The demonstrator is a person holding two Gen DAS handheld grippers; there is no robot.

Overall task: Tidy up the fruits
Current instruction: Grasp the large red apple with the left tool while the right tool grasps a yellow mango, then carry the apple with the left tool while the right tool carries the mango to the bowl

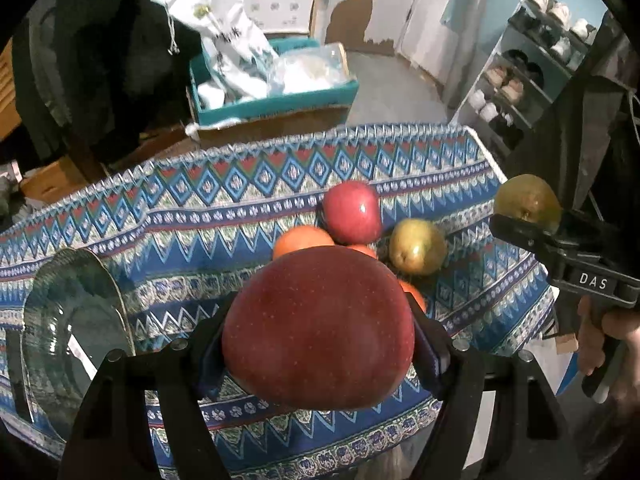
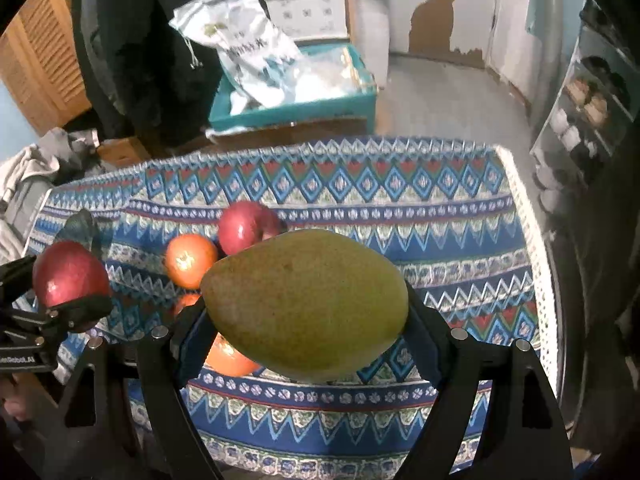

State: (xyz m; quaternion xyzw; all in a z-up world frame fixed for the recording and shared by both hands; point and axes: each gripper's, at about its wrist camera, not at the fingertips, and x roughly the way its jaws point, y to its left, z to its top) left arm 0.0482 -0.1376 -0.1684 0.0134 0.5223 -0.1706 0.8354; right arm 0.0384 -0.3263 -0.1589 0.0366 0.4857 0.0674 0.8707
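My left gripper (image 1: 320,344) is shut on a large red apple (image 1: 318,328) and holds it above the patterned tablecloth (image 1: 200,220). My right gripper (image 2: 308,320) is shut on a green-yellow pear (image 2: 306,304), also held above the cloth. In the left wrist view the right gripper holds its pear (image 1: 527,202) at the right edge. In the right wrist view the left gripper holds its apple (image 2: 70,280) at the left. On the cloth lie a second red apple (image 1: 352,212), oranges (image 1: 302,240) and another pear (image 1: 417,246).
A clear glass plate (image 1: 72,332) sits at the left of the table. Behind the table stands a teal box (image 1: 276,100) with white bags. A shoe rack (image 1: 532,64) stands at the right. The table's right edge (image 2: 536,264) is close.
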